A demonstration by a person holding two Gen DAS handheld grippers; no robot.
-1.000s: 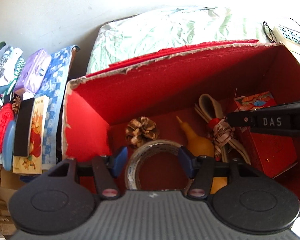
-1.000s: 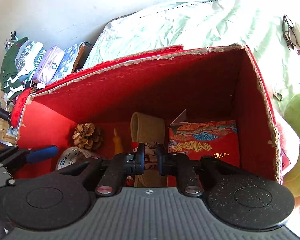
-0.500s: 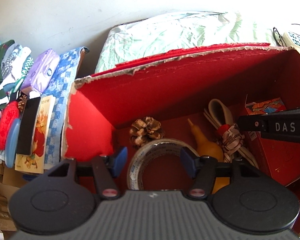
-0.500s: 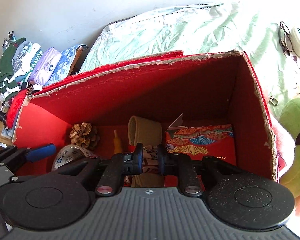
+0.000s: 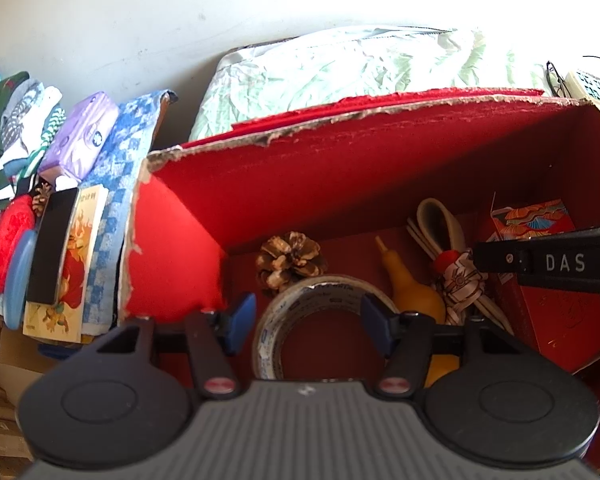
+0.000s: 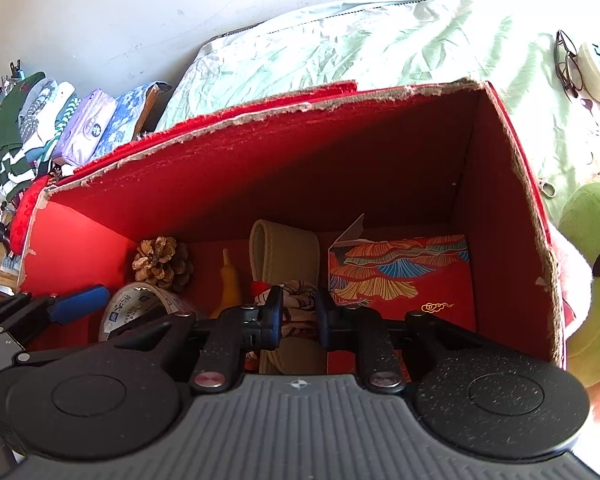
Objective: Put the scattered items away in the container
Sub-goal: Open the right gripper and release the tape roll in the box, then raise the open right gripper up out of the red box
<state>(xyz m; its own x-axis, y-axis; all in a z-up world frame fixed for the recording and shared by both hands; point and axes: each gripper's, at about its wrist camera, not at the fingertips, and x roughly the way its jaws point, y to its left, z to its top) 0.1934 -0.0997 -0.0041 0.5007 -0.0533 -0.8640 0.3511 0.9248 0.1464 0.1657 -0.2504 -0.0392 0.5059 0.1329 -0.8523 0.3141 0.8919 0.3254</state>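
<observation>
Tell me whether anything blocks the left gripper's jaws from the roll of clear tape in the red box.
Nothing visible does. The roll of clear tape stands on edge on the floor of the red cardboard box, directly between the left gripper jaws, which stand apart on either side. The pine cone lies behind the roll, the yellow gourd beside it.

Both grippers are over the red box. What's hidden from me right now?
- Left wrist view: near side of the tape roll, behind the left gripper.
- Right wrist view: whether the right gripper pinches the patterned cloth bundle; its fingers cover the contact.
- Both views: box floor nearest us.
</observation>
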